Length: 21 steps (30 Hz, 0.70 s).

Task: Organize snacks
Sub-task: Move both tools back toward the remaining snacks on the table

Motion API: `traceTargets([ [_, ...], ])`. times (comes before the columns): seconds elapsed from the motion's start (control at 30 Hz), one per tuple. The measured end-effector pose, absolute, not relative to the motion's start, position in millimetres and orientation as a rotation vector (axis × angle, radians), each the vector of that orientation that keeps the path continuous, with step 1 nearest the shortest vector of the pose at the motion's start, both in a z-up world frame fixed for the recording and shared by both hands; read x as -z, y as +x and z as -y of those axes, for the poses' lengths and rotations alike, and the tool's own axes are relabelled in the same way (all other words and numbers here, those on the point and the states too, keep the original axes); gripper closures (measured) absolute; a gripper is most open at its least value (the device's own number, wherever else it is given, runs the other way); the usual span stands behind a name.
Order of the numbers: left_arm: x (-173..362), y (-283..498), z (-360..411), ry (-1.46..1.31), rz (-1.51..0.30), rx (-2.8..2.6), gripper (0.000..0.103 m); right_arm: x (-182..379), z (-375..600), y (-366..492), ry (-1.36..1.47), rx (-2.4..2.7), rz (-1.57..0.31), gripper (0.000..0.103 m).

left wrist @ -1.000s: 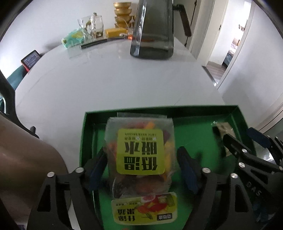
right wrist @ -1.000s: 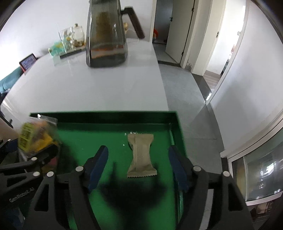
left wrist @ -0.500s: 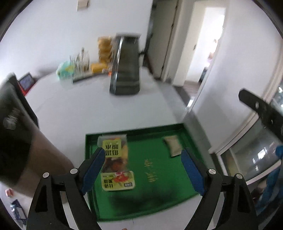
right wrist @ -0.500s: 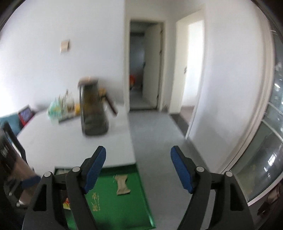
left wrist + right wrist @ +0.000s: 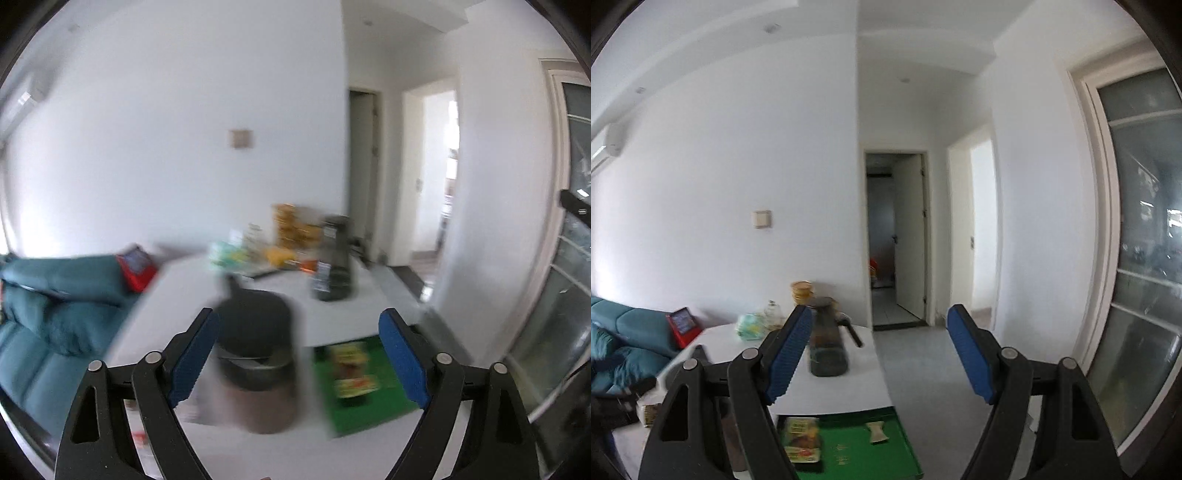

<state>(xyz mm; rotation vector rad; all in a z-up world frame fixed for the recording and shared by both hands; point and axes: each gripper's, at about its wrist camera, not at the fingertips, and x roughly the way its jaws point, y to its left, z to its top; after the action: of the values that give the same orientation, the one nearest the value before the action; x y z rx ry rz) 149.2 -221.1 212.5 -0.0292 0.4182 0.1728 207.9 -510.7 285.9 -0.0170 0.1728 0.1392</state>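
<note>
Both the left gripper (image 5: 297, 354) and right gripper (image 5: 881, 352) hang empty with jaws apart, high above the green tray (image 5: 857, 448) at the frame's bottom, where the snack bag (image 5: 801, 439) and small beige packet (image 5: 876, 432) lie, so the placing step looks finished and any next move calls for descending to another snack.

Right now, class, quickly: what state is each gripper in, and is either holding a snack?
Left gripper: open, holding nothing.
Right gripper: open, holding nothing.
</note>
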Motion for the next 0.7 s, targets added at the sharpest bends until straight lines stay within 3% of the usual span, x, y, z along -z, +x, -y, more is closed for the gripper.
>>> traceTargets([
  [0.17, -206, 95, 127, 0.029, -0.414, -0.339, 0.012, -294, 451, 168, -0.094, -0.194, -0.161, 0.0],
  [0.33, -164, 55, 19, -0.027, -0.518, -0.458, 0.012, -273, 376, 141, -0.136, -0.273, -0.209, 0.0],
  [0.53, -96, 43, -61, -0.049, -0.651, -0.508, 0.012, -213, 276, 122, -0.164, -0.424, -0.369, 0.0],
  [0.7, -32, 50, -83, -0.114, -0.775, -0.431, 0.012, -140, 203, 123, -0.185, -0.519, -0.569, 0.0],
])
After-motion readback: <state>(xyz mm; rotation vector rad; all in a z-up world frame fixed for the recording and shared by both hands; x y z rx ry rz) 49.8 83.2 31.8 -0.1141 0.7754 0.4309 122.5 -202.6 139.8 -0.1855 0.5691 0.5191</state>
